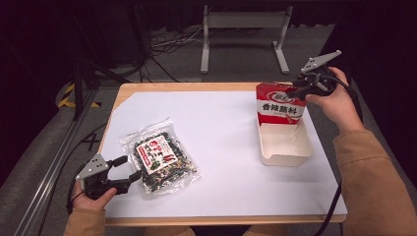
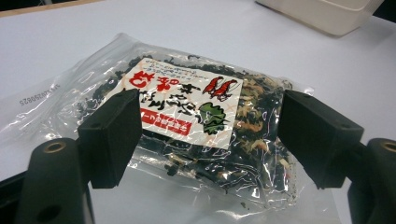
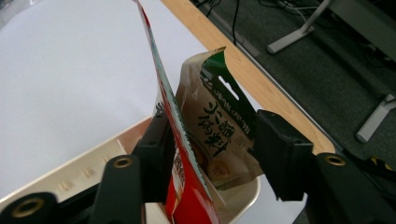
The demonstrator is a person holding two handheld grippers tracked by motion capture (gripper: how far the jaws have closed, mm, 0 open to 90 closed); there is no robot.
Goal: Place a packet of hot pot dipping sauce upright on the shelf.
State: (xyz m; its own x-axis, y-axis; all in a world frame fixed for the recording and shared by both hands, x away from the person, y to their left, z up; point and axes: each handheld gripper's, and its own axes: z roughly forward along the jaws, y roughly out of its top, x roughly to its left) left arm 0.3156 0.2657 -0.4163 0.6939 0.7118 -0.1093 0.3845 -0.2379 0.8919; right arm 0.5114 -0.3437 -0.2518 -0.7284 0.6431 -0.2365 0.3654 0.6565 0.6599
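Observation:
A clear packet of dark dried greens (image 1: 160, 157) with a red and white label lies flat at the front left of the table. My left gripper (image 1: 132, 168) is open at its near corner; in the left gripper view the packet (image 2: 187, 102) lies between and just beyond the gripper's (image 2: 210, 135) spread jaws. A red sauce packet (image 1: 280, 105) stands on edge in the far end of a white tray (image 1: 287, 157). My right gripper (image 1: 294, 88) is open at its top. Between that gripper's (image 3: 212, 140) jaws stand the red packet (image 3: 184, 205), leaning by one jaw, and a brown packet (image 3: 219, 135).
A white sheet (image 1: 221, 123) covers most of the wooden table (image 1: 196, 87). The table's far edge (image 3: 224, 46) runs close behind the tray (image 3: 70, 175). A grey stand (image 1: 243, 29) and cables are on the floor beyond. A metal rail (image 1: 49, 172) runs along the left.

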